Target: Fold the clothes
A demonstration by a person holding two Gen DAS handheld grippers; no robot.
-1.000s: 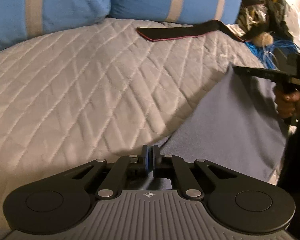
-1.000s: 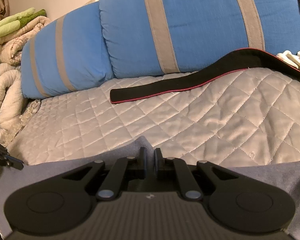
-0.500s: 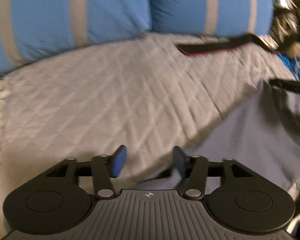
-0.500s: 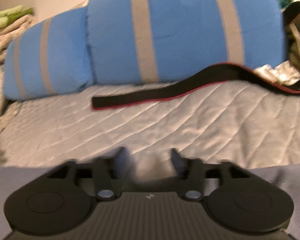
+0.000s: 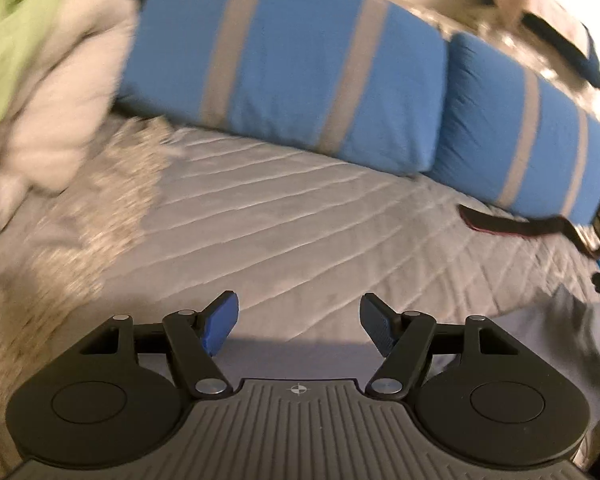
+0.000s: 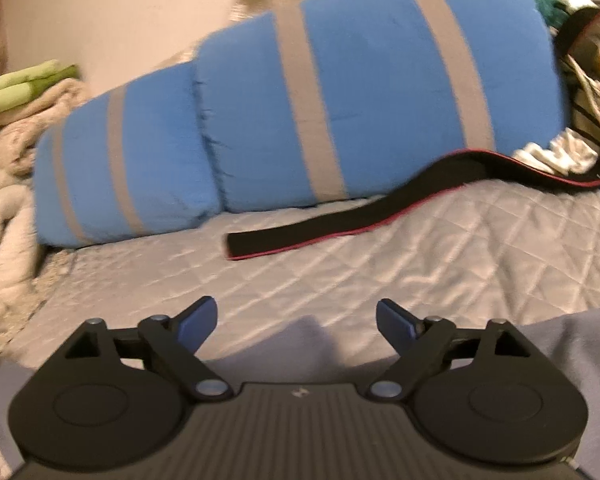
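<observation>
In the left wrist view, the left gripper (image 5: 299, 328) is holding its jaws spread wide, with nothing between the blue pads (image 5: 219, 323). The grey-blue garment (image 5: 540, 344) is lying just under and behind the jaws, showing in the gap between them and spreading toward the lower right of the frame. Beyond it, the quilted grey bedcover (image 5: 300, 216) is filling the middle of the frame. Two blue pillows with grey stripes (image 5: 300, 68) are lying across the upper part, and a black strap with a red edge (image 5: 512, 226) is resting at the right below them. A pale, blurred heap of blankets (image 5: 48, 112) is sitting in the upper left.

In the right wrist view, the right gripper (image 6: 296, 324) is likewise standing wide open and gripping nothing. The same garment (image 6: 572, 344) is running along the bottom of the frame, with a small raised fold showing between the jaws. The bedcover (image 6: 440, 256) is stretching beyond, the strap (image 6: 340, 224) is curving across the middle, and the pillows (image 6: 360, 100) are rising behind it. The blankets (image 6: 8, 168) are piling at the left edge.
</observation>
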